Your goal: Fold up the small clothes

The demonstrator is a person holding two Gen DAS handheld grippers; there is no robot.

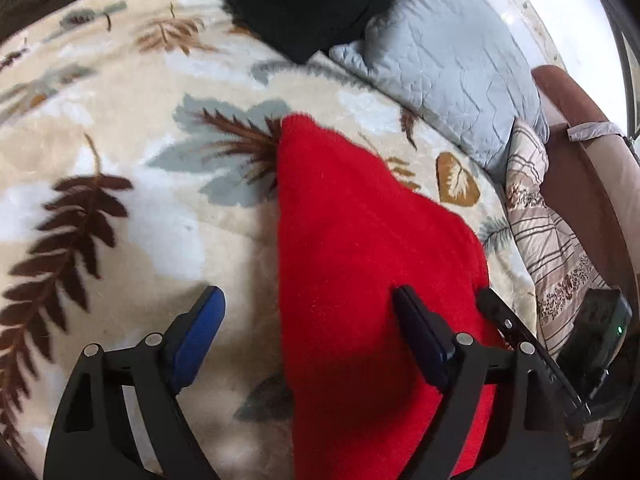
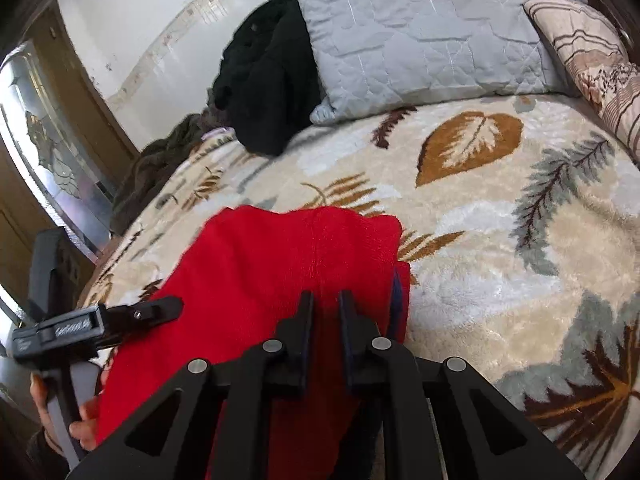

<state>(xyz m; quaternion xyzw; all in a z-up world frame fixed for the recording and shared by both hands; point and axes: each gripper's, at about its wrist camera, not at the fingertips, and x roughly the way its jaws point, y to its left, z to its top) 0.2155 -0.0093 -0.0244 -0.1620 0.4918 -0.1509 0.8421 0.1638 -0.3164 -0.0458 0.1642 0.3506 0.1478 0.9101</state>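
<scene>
Left wrist view, left to right: leaf-print fleece blanket (image 1: 120, 152) covers the bed, brown fern motif at far left; left gripper (image 1: 310, 300) has its blue-padded fingers (image 1: 200, 332) spread wide, nothing between them, one finger over bare blanket, the other over the red garment (image 1: 360, 240). Red knit garment lies on the blanket centre-right, narrowing to a point toward the far side. Black clothing pile (image 1: 304, 4) sits at top centre, grey quilted pillow (image 1: 448, 60) right of it, striped patterned pillow (image 1: 544, 232) at the right edge. Right gripper's tip (image 1: 496, 308) shows just beside the garment's right edge. Right wrist view, left to right: left gripper (image 2: 160, 308) pokes in low left, its fingers hard to read from this angle, person's hand (image 2: 80, 420) below it; red garment (image 2: 288, 280) spreads centre; right gripper (image 2: 326, 300) has its fingers drawn narrow, pinching a ridge of red cloth between them. Black pile (image 2: 268, 76) and grey pillow (image 2: 420, 40) behind, blanket (image 2: 520, 240) open to the right, patterned pillow (image 2: 592, 68) top right.
</scene>
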